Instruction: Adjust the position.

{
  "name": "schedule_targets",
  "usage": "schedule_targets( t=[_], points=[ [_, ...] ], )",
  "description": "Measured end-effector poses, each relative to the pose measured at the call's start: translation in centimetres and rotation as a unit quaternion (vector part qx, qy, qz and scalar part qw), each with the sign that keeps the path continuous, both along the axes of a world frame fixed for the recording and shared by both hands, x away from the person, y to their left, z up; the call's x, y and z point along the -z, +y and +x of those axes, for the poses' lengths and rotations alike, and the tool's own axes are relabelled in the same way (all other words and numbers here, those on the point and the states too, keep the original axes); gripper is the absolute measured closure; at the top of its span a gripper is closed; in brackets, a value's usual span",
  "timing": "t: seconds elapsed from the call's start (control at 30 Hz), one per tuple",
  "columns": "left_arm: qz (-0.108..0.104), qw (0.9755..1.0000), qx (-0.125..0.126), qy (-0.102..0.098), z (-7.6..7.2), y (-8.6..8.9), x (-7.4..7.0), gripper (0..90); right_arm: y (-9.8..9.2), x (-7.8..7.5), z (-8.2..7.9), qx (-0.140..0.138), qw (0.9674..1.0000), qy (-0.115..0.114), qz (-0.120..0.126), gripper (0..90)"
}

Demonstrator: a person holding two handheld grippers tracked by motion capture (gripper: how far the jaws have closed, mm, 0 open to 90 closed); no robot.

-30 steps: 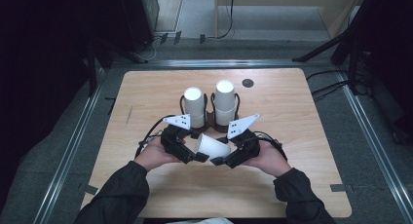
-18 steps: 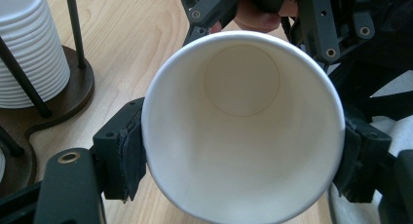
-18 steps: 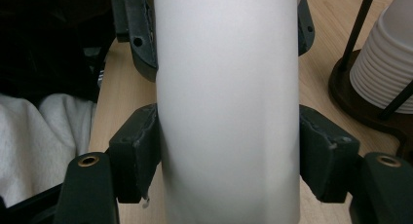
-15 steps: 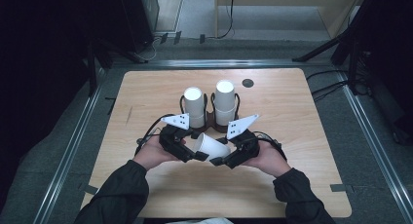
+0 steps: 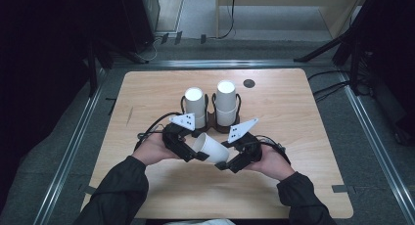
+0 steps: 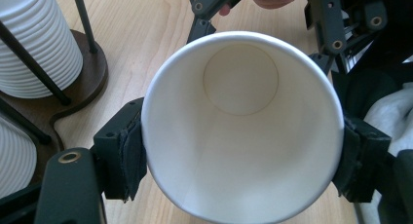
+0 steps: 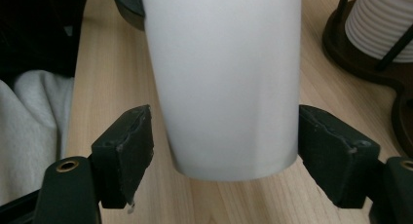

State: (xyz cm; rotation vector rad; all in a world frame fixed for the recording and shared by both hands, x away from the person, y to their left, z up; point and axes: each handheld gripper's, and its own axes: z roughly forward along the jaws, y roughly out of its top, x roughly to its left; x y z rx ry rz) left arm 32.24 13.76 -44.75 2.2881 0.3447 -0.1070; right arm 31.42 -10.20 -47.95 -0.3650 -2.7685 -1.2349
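One white paper cup (image 5: 211,147) lies on its side in mid-air between your two hands, low over the front half of the pale wooden table (image 5: 303,137), mouth toward your left, base toward your right. Your left gripper (image 6: 242,153) has it by the rim: both black pads press the wide open end on either side, and you're looking straight down into the empty cup. That clamp alone carries the cup now. Your right gripper (image 7: 221,158) has just been opening; its jaws stand apart on either side of the narrow base, a clear gap at the one pad, barely any at the other, so it grips nothing though the cup sits between them. Looks like a hand-over, right to left, with the rim side taking the weight.

Just behind your hands stands the dark wooden cup holder (image 5: 213,121) with its thin black wire posts. It keeps two stacks of white paper cups upright, side by side: the shorter left stack (image 5: 195,106) and the taller right stack (image 5: 225,101). Farther back, a small dark round disc (image 5: 249,83) sits near the table's far edge, well apart from everything.
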Motion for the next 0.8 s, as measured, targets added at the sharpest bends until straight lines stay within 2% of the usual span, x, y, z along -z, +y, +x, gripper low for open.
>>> schedule_targets(
  t=[0.17, 0.23, 0.33, 0.4, 0.47, 0.6, 0.8],
  points=[
    [0.04, 0.999, 0.017, 0.001, 0.3, -0.8, 0.2, 22.0, -0.1, 0.6, 0.0, 0.007, 0.9999, 0.0, -0.011, 23.0],
    [0.048, 0.9986, 0.019, -0.001, 0.3, -1.1, 0.4, 21.9, -0.1, 0.8, 0.0, 0.008, 0.9999, -0.002, -0.013, 23.0],
    [0.069, 0.9974, 0.022, -0.003, 0.4, -1.6, 0.6, 21.8, 0.1, 1.2, 0.0, 0.009, 0.9998, -0.001, -0.019, 23.0],
    [0.09, 0.9957, 0.023, -0.007, 0.4, -2.0, 0.7, 21.8, 0.3, 1.5, 0.0, 0.008, 0.9996, -0.003, -0.025, 23.1],
    [0.098, 0.9949, 0.025, 0.004, 0.5, -2.2, 1.0, 21.8, 0.5, 1.9, 0.1, 0.006, 0.9995, -0.005, -0.03, 23.2],
    [0.117, 0.9928, 0.024, 0.01, 0.4, -2.4, 1.4, 21.7, 1.2, 2.4, 0.1, 0.001, 0.9993, 0.0, -0.036, 23.8],
    [0.131, 0.9911, 0.026, 0.006, 0.3, -2.6, 1.6, 21.3, 2.2, 3.3, 0.1, -0.009, 0.9992, 0.004, -0.039, 27.8]
  ],
)
